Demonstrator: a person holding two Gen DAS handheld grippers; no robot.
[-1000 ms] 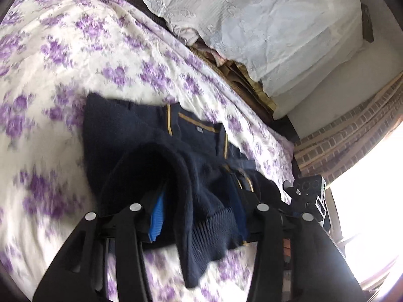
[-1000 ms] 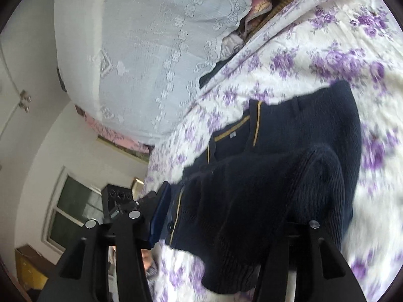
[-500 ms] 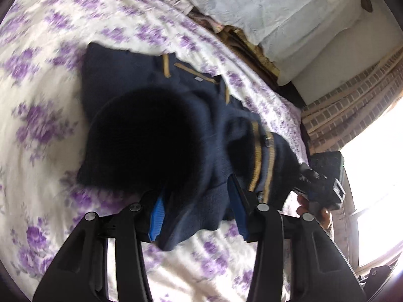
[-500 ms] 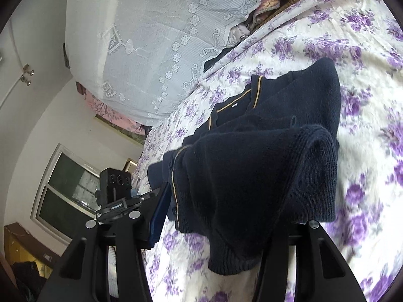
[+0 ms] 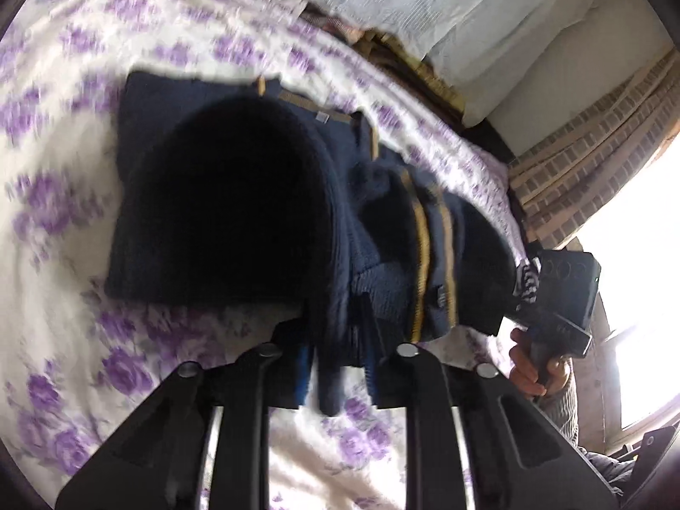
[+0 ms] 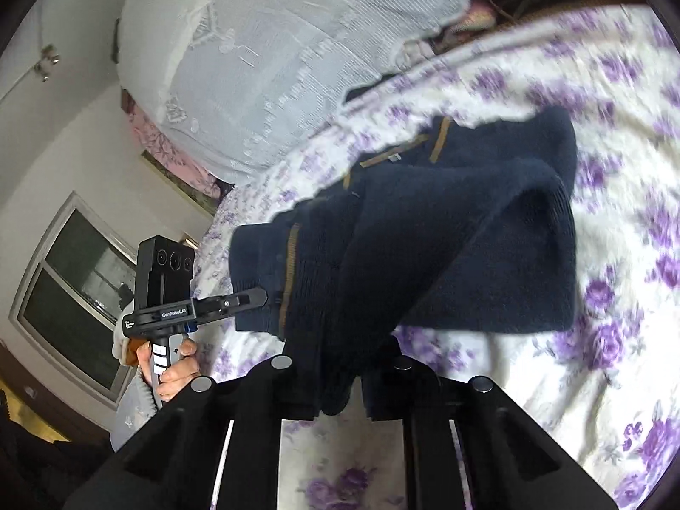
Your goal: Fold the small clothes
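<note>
Knitwear first: navy cardigan (image 5: 221, 195) lies on the floral bedsheet (image 5: 63, 229), far half w/ collar flat, near half lifted & draped toward you.

Left side: your left gripper (image 5: 338, 365) has its jaws closing, a thick bunch of the ribbed hem clamped between them; blue pad lining shows beside the knit. Fabric hangs in a soft dark tunnel above it. In the right wrist view the same gripper (image 6: 255, 297) pokes into the button-band edge, left hand (image 6: 174, 365) on its handle.

Middle: mustard piping runs along the neckline and down the placket (image 5: 420, 255), a small label near the collar. Chunky, matte, fuzzy yarn; ribbing at hem.

Right side: right gripper (image 6: 340, 386) jaws also closing, hem fold pinched between them. From the left wrist cam it sits (image 5: 531, 280) at the cardigan's far corner, right hand (image 5: 531, 365) below.

Handling, my read: light but bulky, very floppy, stretches under its own weight, not slippery, grips well, won't break. Take it by the ribbed hem corners, as you do now, since rib is denser & sags less. Keep both corners level or the fold skews; sheet is soft & may ruck up under drag.

White lace cover (image 6: 263, 51) behind, window (image 6: 76, 280) far left.
</note>
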